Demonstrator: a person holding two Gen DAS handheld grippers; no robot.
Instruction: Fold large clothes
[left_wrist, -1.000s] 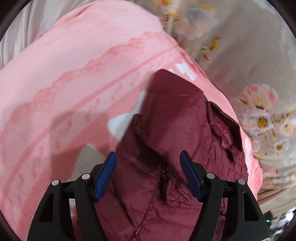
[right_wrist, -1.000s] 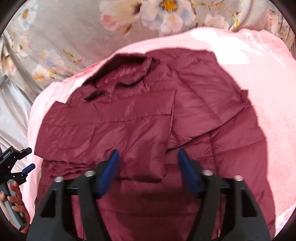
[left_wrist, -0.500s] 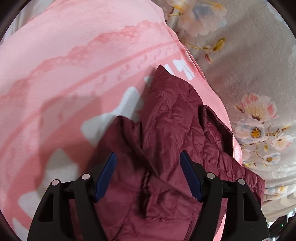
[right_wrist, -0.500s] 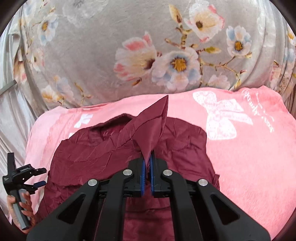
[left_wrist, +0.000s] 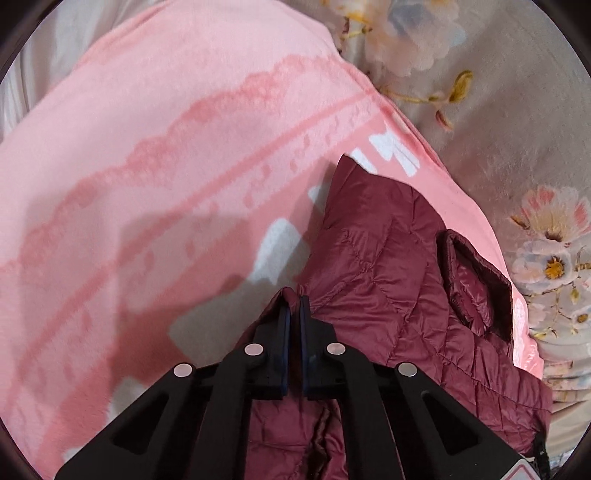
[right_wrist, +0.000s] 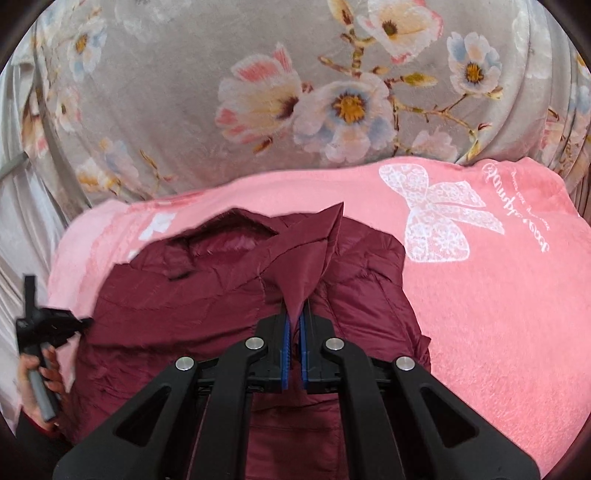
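**Two claws pinch the dark red jacket on the pink blanket**

A big dark red puffy jacket (right_wrist: 207, 306) lies on a soft pink blanket (right_wrist: 498, 302). The blanket has a white bow (right_wrist: 439, 218) printed on it. Behind the blanket is a grey cloth with big flowers (right_wrist: 332, 103).

The right gripper (right_wrist: 294, 325) has its blue pads (right_wrist: 284, 343) pressed close together. A piece of the jacket's cloth is pinched between them. That piece stands up in a point, higher than the rest of the jacket. The jacket's collar (right_wrist: 225, 240) is open, near the far edge of the pink blanket.

The left gripper (left_wrist: 294, 302) is also squeezed nearly closed. It pinches a small fold at the edge of the jacket (left_wrist: 388, 295). In this view the jacket lies to the right side, and the pink blanket (left_wrist: 166, 166) fills the left side. The blanket has darker pink wavy stripes and white marks.

In the right wrist view, the left gripper (right_wrist: 72, 323) shows far off at the left edge, touching the side of the jacket. The person's hand (right_wrist: 37, 384) holds its grey handle.
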